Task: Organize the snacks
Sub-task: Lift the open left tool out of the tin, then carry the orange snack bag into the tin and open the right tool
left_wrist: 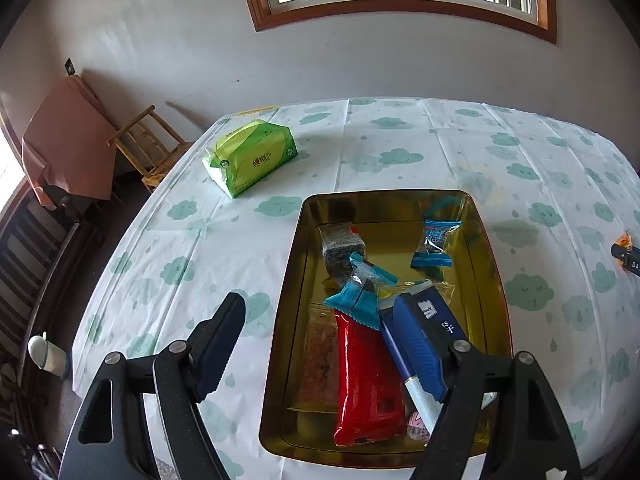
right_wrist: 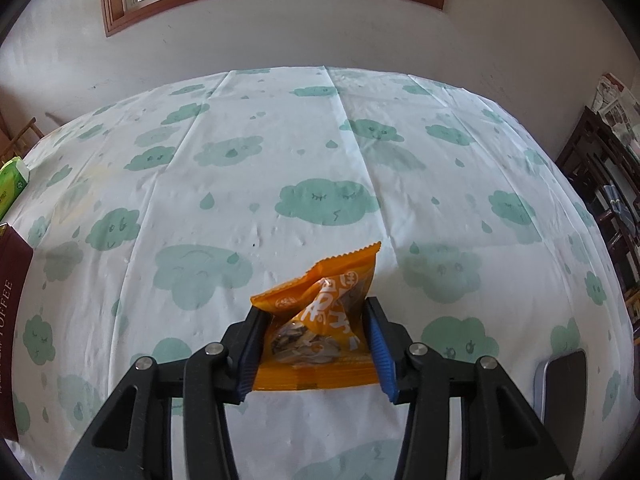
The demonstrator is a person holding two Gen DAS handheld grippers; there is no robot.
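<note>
Over gold tin L tool wide; R tool grips orange snack pkt

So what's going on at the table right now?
Snacks are being gathered into the gold tin. The left tool hangs open over it, holding nothing; a red packet and blue-wrapped sweets already lie inside. The right tool grips an orange snack packet above the tablecloth.

A: Setting? Looks like a home dining room.
B: Agreed. Cloud-print tablecloth on the table, wood-framed window, wooden chair by the wall, dark cabinet, tissue pack.
</note>
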